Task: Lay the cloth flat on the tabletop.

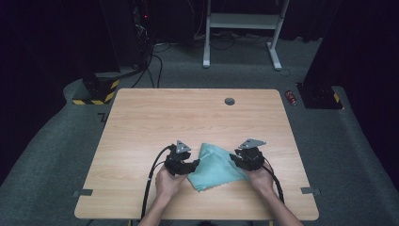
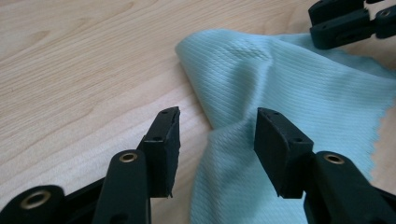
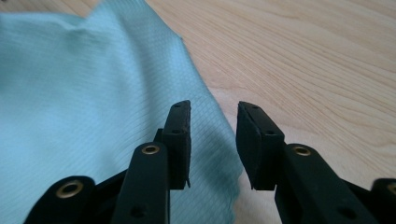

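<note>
A light teal cloth (image 1: 214, 167) lies folded and slightly rumpled on the wooden table (image 1: 188, 117), near the front edge. My left gripper (image 1: 194, 165) sits at the cloth's left side. In the left gripper view its jaws stand open (image 2: 217, 135) over a raised fold of the cloth (image 2: 280, 84), with the pads off the fabric. My right gripper (image 1: 234, 159) sits at the cloth's right side. Its jaws are open (image 3: 212, 140) above the cloth's edge (image 3: 93, 93), gripping nothing. The right gripper's fingers (image 2: 345, 23) appear at the top right of the left gripper view.
A round grey grommet (image 1: 229, 101) is set in the table near its far edge. Beyond the table stand a white frame (image 1: 242, 28), black equipment with cables (image 1: 141, 47) and a yellow-black striped base (image 1: 96, 92). Grey tape tabs (image 1: 83, 192) mark the front corners.
</note>
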`<state>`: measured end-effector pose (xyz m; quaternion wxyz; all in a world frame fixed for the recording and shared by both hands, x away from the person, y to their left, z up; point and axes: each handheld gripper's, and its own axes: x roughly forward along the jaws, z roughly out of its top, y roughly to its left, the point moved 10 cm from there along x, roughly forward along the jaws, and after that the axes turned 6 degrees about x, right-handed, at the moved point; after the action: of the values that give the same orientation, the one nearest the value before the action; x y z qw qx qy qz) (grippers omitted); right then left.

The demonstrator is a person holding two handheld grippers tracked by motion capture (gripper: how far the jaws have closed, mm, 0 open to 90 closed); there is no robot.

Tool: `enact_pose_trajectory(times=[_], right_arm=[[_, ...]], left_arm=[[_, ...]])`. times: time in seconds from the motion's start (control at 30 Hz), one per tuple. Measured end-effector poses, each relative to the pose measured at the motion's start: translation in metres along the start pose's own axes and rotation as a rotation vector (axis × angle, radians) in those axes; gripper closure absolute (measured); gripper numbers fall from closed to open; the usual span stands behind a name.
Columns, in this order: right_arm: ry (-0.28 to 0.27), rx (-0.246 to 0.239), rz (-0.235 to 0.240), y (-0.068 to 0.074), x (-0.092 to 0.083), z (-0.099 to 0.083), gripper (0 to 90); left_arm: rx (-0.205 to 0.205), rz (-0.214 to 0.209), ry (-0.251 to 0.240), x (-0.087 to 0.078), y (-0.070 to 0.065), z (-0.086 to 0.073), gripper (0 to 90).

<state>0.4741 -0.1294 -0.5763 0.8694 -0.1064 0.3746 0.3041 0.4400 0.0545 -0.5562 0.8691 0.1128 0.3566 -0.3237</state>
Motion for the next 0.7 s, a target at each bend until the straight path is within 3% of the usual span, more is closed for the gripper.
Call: enact_pose_trajectory(times=[0.17, 0.2, 0.23, 0.27, 0.37, 0.47, 0.5, 0.57, 0.7], right_arm=[[0.031, 0.044, -0.003, -0.007, 0.016, 0.001, 64.6], [0.043, 0.038, 0.007, -0.007, 0.015, 0.001, 72.7], [0.043, 0.038, 0.007, -0.007, 0.015, 0.001, 72.7], [0.054, 0.009, 0.022, -0.004, 0.014, 0.000, 83.5], [0.061, 0.000, 0.027, -0.003, 0.011, -0.003, 88.6], [0.037, -0.005, 0.023, -0.004, 0.006, -0.003, 88.9], [0.005, -0.007, 0.027, -0.004, -0.003, -0.002, 88.9], [-0.017, -0.010, 0.028, -0.003, -0.014, -0.003, 88.9], [-0.042, -0.032, 0.028, -0.002, -0.027, -0.006, 88.9]], left_arm=[[0.036, -0.052, 0.020, 0.008, -0.013, -0.001, 57.5], [0.046, -0.064, 0.029, 0.010, -0.016, -0.002, 63.5], [0.057, -0.079, 0.038, 0.011, -0.020, -0.003, 63.5], [0.073, -0.089, 0.048, 0.012, -0.022, -0.005, 69.0], [0.087, -0.103, 0.057, 0.013, -0.025, -0.006, 73.7], [0.105, -0.073, 0.047, 0.007, -0.024, -0.005, 73.7], [0.109, -0.056, 0.039, 0.005, -0.022, -0.003, 69.5], [0.088, -0.019, 0.017, 0.000, -0.015, 0.001, 61.5], [0.046, 0.028, -0.023, -0.007, -0.002, 0.013, 55.2]])
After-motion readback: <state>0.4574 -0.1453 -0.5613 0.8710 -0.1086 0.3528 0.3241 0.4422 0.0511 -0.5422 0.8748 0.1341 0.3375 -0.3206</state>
